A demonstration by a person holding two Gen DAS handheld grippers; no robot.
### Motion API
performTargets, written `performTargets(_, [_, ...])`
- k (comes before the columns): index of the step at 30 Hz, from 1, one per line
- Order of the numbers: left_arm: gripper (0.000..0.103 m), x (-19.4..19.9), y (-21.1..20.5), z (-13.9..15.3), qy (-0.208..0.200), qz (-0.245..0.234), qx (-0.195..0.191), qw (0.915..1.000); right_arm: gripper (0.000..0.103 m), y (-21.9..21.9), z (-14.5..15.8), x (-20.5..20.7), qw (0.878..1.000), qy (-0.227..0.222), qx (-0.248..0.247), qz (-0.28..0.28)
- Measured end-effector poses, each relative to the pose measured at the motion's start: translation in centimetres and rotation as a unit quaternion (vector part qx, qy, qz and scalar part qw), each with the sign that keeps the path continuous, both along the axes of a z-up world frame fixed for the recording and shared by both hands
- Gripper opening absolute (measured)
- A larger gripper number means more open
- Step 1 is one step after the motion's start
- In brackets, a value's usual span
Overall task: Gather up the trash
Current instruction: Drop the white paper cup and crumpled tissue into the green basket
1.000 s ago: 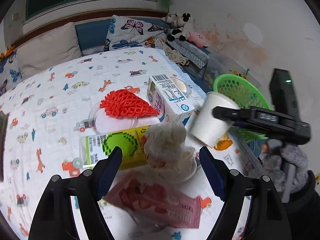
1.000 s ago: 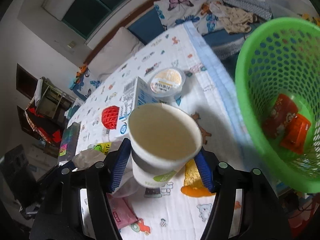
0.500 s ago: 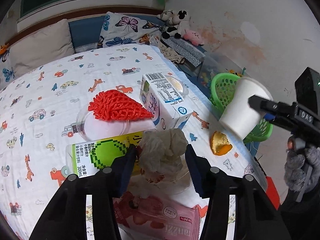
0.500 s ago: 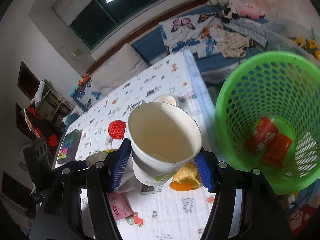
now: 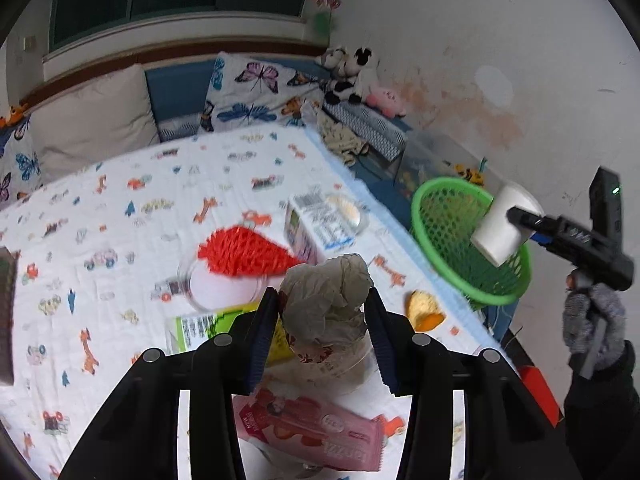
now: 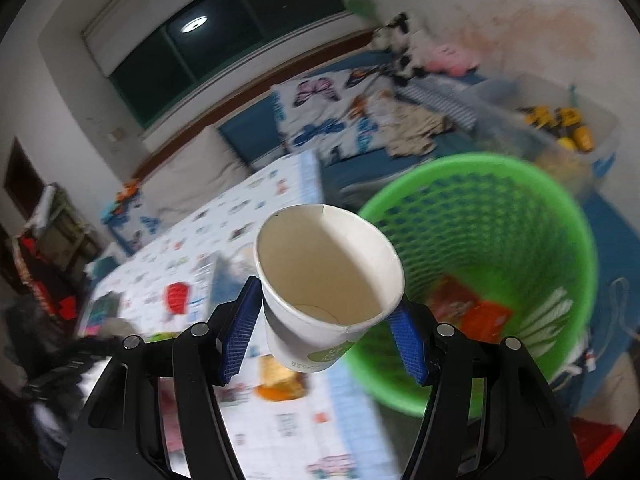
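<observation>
— While the left gripper [image 5: 322, 314] hangs over the printed bedsheet [image 5: 120, 208], what sits between its blue pads?
— A crumpled paper wad [image 5: 326, 294]; the jaws have just been closing and now pinch it from both sides. Left of the fingers lies a green-and-yellow carton [image 5: 208, 326], beyond them a red mesh [image 5: 244, 252] on a clear lid, below them a pink wrapper [image 5: 316, 434].
— And to the right?
— An orange peel [image 5: 426, 314] just right of the jaws, then the right gripper [image 6: 324, 328], clamped on a white paper cup [image 6: 326, 284], its mouth facing the camera.
— Near the bin?
— Just left of the green basket [image 6: 560, 216], which holds red packets [image 6: 468, 308].
</observation>
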State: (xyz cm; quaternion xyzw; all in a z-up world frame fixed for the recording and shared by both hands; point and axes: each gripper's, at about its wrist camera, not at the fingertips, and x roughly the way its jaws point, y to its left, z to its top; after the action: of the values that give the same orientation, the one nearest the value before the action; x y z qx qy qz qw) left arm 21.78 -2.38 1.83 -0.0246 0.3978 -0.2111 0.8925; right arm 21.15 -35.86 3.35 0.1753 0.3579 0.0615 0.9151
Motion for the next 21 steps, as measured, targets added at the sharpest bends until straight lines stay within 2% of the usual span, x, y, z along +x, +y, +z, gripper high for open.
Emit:
performTargets(5, [0.043,0.2,-1.8,1.7,-0.008,-0.020,-0.009,0.9997,0.063,-2.4,-1.2,0.2,0.996,0.007,-0.072,-0.044])
performTargets(11, [0.043,1.6,-6.0,2.2,-0.005,-0.044,-0.006,0.9990,0.063,-4.7,-4.7,0.5,0.989,0.035,-0.128,-0.066])
performTargets(16, [0.043,2.5,-10.0,2.3,-0.010,-0.071,0.006,0.9974,0.065,-6.2,-7.0,0.6,0.989,0.051,-0.123,-0.071])
performTargets(21, [0.043,3.6,-14.3,2.2,-0.006,-0.099,0.015,0.9949,0.070,-7.1,-7.5,0.8,0.990,0.052,-0.109,-0.077])
